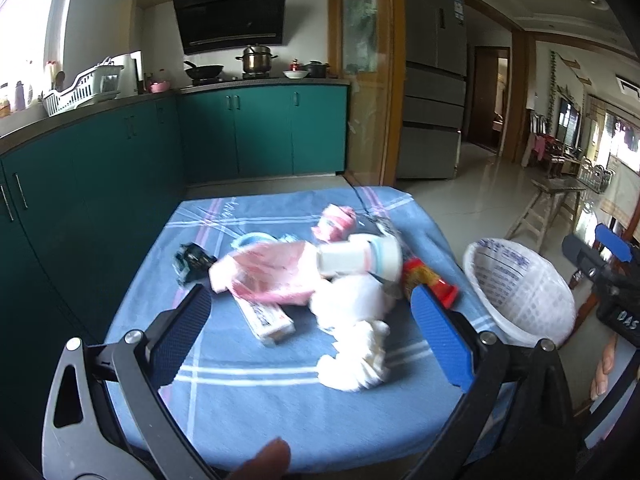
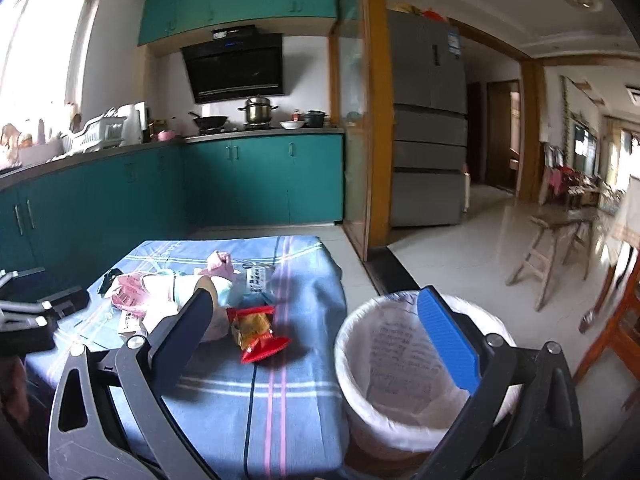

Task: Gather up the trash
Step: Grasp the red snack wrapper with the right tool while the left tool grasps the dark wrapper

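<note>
A heap of trash lies on the blue checked tablecloth (image 1: 260,400): a pink plastic bag (image 1: 264,276), a white bottle (image 1: 352,258), crumpled white tissue (image 1: 356,344), a red snack wrapper (image 1: 424,280), a flat carton (image 1: 268,320) and a black crumpled scrap (image 1: 192,260). My left gripper (image 1: 310,300) hovers open just in front of the heap, holding nothing. My right gripper (image 2: 316,298) is open and empty too, its blue finger over the white-lined bin (image 2: 344,332), with the red snack wrapper (image 2: 256,328) between its fingers further off.
The bin (image 1: 480,246) stands off the table's right edge. Teal kitchen cabinets (image 1: 100,152) run along the left and back. A wooden stool (image 2: 556,248) and a fridge (image 2: 428,120) stand to the right. A thin black cable (image 2: 252,400) crosses the cloth.
</note>
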{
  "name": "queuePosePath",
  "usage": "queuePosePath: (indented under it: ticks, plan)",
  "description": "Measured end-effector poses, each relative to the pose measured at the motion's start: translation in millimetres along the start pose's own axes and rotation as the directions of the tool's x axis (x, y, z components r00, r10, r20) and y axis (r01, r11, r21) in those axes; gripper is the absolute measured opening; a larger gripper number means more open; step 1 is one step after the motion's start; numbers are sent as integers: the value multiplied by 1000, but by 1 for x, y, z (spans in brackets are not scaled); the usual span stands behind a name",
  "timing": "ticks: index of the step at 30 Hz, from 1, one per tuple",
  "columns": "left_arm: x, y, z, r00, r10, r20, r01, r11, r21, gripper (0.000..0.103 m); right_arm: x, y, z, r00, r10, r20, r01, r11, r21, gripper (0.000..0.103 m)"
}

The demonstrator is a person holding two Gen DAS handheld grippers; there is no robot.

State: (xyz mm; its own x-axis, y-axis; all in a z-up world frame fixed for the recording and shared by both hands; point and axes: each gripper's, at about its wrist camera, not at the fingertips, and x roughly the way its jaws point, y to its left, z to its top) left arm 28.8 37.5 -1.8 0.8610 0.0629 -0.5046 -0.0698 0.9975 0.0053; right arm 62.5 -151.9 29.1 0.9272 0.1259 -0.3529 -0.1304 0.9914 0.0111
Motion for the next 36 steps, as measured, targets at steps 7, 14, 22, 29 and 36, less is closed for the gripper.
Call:
queuePosePath:
  ticks: [7,14,22,29,36]
  plan:
    - [33,74,44,989,144,-32,-147,984,-102,99,80,24,21,992,73,-99,-82,993,-82,97]
    - [71,126,66,974,211,-85,-222,963,-153,76,155,32,19,960,178,-216,-184,983,-6,49]
    - [176,169,52,938,57,-341,-154,952,-265,76,188,24,-17,923,223,-314,-225,974,30,56]
    - [204,161,31,894,16,-447,-146,956,-256,53,199,38,-22,891,258,-374,-284,959,-18,71]
    - [188,164,27,914,-53,-403,-90,941,-328,18,212,56,-41,837,293,-463,-349,936,-38,71]
